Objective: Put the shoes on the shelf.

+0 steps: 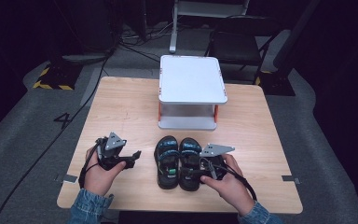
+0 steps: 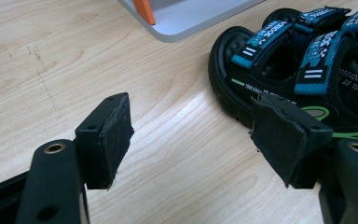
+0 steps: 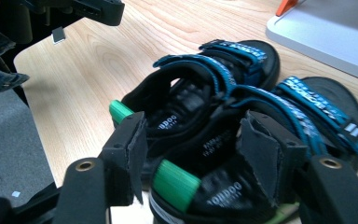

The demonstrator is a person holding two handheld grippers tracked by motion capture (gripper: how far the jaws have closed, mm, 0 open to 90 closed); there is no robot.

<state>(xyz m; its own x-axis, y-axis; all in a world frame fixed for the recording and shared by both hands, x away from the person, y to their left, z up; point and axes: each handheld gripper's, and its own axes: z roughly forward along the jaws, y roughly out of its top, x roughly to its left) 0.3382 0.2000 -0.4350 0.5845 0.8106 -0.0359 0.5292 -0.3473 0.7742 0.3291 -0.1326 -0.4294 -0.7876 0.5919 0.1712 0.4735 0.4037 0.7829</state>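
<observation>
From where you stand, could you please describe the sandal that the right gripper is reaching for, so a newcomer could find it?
Start at the white two-tier stand at the far middle of the wooden table; just in front of it lies a pair of black sandals with blue straps. The one you want is the right-hand sandal, with the right gripper at its heel, while the left-hand sandal lies untouched beside it.

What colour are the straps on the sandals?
Blue straps on black sandals, clearest in the right gripper view.
</observation>
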